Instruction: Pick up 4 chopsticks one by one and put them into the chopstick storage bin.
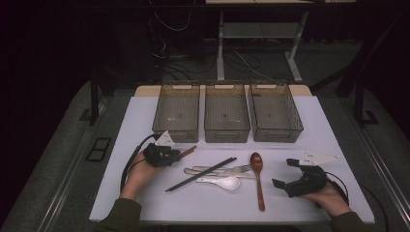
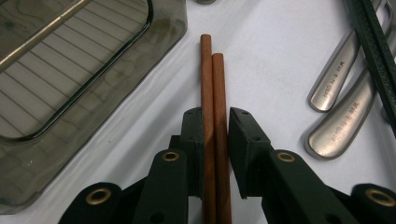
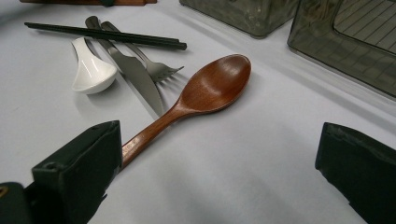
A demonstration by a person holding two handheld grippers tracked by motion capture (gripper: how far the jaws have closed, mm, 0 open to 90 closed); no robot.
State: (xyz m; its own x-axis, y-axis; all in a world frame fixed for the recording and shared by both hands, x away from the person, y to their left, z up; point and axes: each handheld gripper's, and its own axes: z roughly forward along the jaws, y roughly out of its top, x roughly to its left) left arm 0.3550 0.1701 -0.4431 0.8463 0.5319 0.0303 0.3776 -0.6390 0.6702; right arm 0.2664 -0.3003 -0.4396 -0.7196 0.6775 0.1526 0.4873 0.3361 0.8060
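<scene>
Nearest, at the right of the white table (image 1: pixel 145 193), the right gripper (image 1: pixel 290 175) rests in the person's right hand (image 1: pixel 331 197) with its jaws spread wide and nothing between them. In the right gripper view its left jaw sits just in front of the handle end of a long brown wooden spoon (image 3: pixel 205 91), with no clear contact; the other jaw stands well apart over bare table.

Left of that spoon lies a loose heap of cutlery: a white ceramic soup spoon (image 1: pixel 223 182), a steel table knife (image 3: pixel 133 74), a steel fork (image 3: pixel 152 65), and a pair of black chopsticks (image 1: pixel 200 174) laid slantwise across them.

Slightly farther, at the left, the left gripper (image 1: pixel 174 153) is held in the left hand (image 1: pixel 140 171). Its jaws are nearly closed around a pair of reddish-brown wooden chopsticks (image 2: pixel 214 107), which lie side by side between the pads, their ends reaching past the jaws beside the near corner of a bin.

Farthest, three smoky translucent plastic bins (image 1: pixel 227 136) with ribbed floors stand in a row across the table.
</scene>
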